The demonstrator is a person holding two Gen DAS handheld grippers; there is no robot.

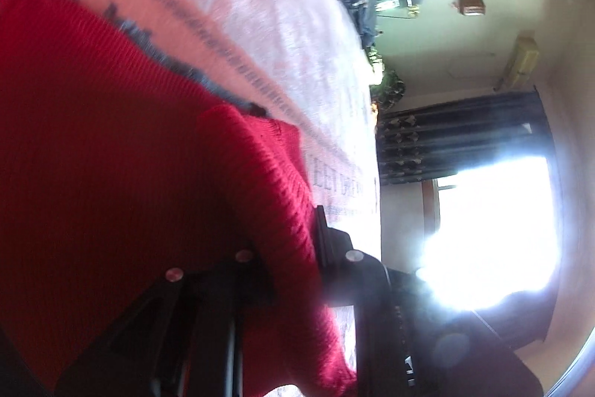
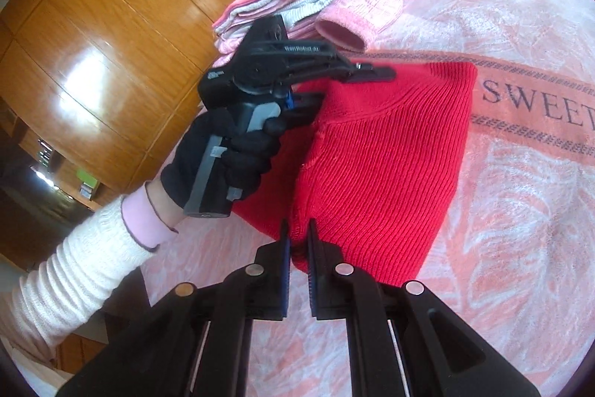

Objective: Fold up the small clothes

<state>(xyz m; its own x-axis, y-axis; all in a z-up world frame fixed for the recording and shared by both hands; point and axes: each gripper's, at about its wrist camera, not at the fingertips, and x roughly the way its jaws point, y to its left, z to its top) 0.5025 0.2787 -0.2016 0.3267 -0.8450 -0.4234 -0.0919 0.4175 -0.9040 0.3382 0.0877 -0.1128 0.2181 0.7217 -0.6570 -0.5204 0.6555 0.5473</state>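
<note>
Pink blanket (image 2: 520,211) with a leafy pattern and a "SWEET" band covers the whole bed, and behind it there's a glossy wooden wardrobe (image 2: 93,43). Over on the left wrist view you can see a dark curtain (image 1: 461,136) next to a really bright window (image 1: 494,233).

Red ribbed sweater (image 2: 383,166) is lying on the blanket, partly doubled over on itself, roughly mid-bed. Behind it, up toward the far side, sits a stack of folded pink and white clothes (image 2: 282,2) with one pink sleeve cuff (image 2: 342,36) sticking out toward the sweater.

Right gripper (image 2: 297,244) is at the sweater's near bottom corner, fingers close together with only a thin gap, and a bit of the red knit edge looks caught between them.

Left gripper (image 2: 368,75) is held in a black gloved hand (image 2: 219,166) with a white knit sleeve (image 2: 74,270). It's at the sweater's far left edge, up near the top. From its own camera the red knit runs right up between the fingers (image 1: 334,248) and covers most of the view, so it looks clamped on the fabric, though that shot is pretty blurry
</note>
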